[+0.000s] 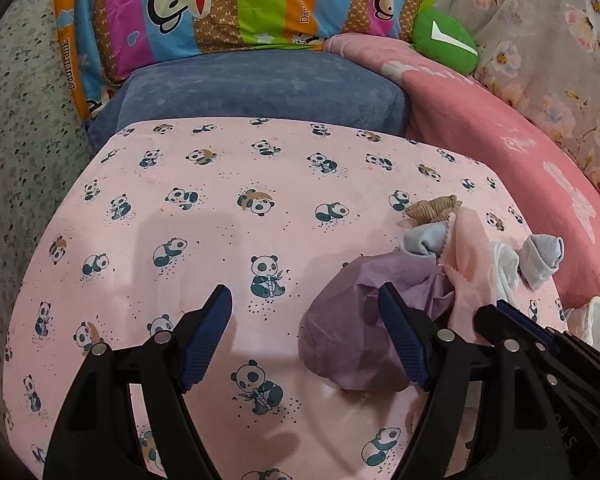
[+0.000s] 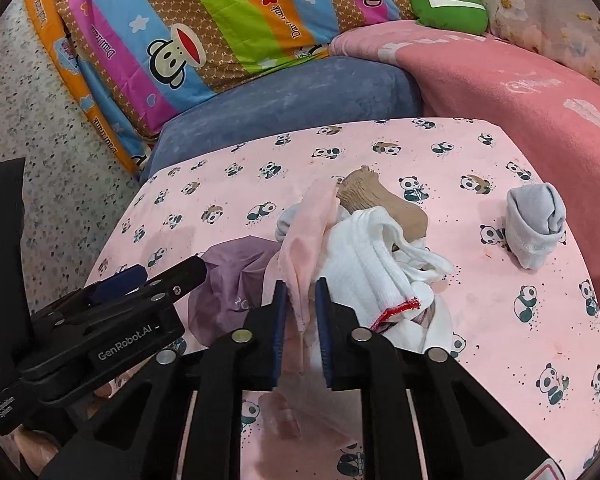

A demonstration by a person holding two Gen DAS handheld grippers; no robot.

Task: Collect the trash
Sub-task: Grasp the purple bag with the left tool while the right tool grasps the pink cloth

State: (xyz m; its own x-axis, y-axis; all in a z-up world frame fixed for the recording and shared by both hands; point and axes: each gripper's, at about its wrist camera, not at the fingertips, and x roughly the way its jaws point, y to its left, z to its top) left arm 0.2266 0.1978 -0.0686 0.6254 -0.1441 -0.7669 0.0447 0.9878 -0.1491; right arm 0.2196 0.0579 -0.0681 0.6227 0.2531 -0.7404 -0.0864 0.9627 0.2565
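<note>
While left gripper (image 1: 306, 330) gapes, right gripper (image 2: 301, 316) straddles pink cloth (image 2: 306, 236).

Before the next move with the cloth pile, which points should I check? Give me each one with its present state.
1. Left tongs open: ok.
2. Left tongs empty: ok; one finger overlaps the purple cloth, contact cannot tell.
3. Right tongs astride the pale pink cloth: ok.
4. Right tongs shut on it: not ok, a gap remains.
5. Grey sock apart from pile: ok.
6. Trash container in view: not ok.
</note>
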